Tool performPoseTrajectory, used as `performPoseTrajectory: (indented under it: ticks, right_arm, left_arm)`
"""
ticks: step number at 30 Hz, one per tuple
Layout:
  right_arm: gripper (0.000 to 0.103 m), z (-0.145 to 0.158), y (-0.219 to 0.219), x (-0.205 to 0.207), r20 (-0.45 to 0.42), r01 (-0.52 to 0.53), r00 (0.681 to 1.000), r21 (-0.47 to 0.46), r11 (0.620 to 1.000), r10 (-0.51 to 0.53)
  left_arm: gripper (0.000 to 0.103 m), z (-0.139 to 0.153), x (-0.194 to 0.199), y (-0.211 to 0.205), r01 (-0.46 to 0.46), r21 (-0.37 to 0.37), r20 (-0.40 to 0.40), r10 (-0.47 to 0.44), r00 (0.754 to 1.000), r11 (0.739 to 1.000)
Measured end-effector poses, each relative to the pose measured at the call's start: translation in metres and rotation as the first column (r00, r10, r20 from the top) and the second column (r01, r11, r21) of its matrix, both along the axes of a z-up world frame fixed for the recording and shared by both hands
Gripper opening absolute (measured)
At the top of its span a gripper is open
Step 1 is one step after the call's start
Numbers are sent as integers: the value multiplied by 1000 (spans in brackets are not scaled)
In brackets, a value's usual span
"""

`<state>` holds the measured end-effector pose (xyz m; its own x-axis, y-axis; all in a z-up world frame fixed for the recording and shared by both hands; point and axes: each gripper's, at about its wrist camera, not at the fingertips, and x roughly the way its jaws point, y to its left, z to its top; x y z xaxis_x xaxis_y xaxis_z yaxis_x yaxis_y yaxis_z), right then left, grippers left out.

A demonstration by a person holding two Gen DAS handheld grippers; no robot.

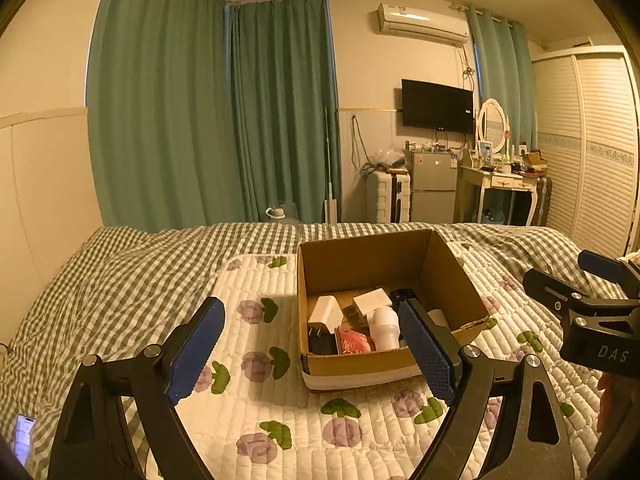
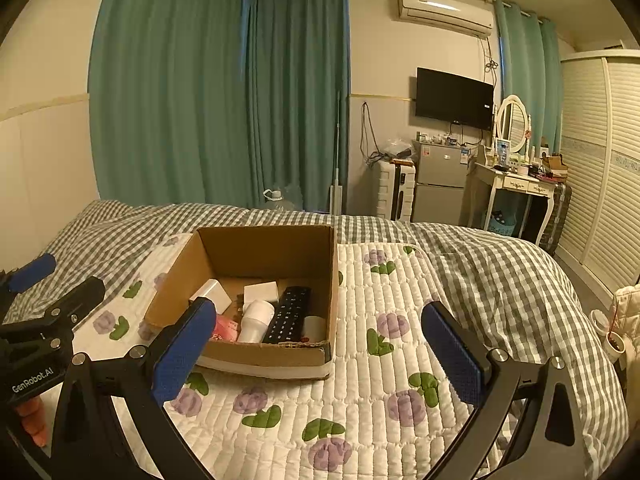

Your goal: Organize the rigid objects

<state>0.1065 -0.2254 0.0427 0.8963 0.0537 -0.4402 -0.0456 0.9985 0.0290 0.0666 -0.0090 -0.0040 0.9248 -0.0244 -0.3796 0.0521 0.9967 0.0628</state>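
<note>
Both claws sit right up against the lenses, so starting there: the left gripper [image 1: 312,344] has its blue-padded fingers spread wide with nothing between them, and the right gripper [image 2: 320,350] is just as wide and just as empty. Each hovers above the bedding, not touching anything, and each shows at the edge of the other's view.

Going big to small from there. Biggest thing is the bed with its grey-and-white checked cover [image 1: 120,276], and on top of that lies a white quilted pad printed with purple flowers and green leaves [image 2: 384,384]. Sitting on the pad is an open brown cardboard box [image 2: 264,256] with a white band along its base; it's a bit right of centre for the left camera and a bit left of centre for the right one.

All the rigid stuff is already inside the box. Long black remote control [image 2: 286,314] lies along the right side, angled toward the front wall. Just left of it is a white plastic cup [image 2: 256,320] on its side. Behind those, a flat white rectangular block [image 2: 261,291] and a white plug-in charger [image 1: 326,312]. Something red and pink [image 1: 352,340] is wedged at the front; can't tell what it is.
</note>
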Motion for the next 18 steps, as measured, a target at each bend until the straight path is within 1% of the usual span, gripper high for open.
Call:
performPoseTrajectory:
  ticks: [4,18]
  right_arm:
    - [103,-1,1,1,-4,2,1000,-9,1000,-2]
    - [103,-5,0,2,-18,7,1000,-12,1000,-7]
  left_arm:
    - [91,-1,0,0,0,6,0,0,1000,1000]
    - [91,0,-3,2,16,-22,-13,-16,1000,1000]
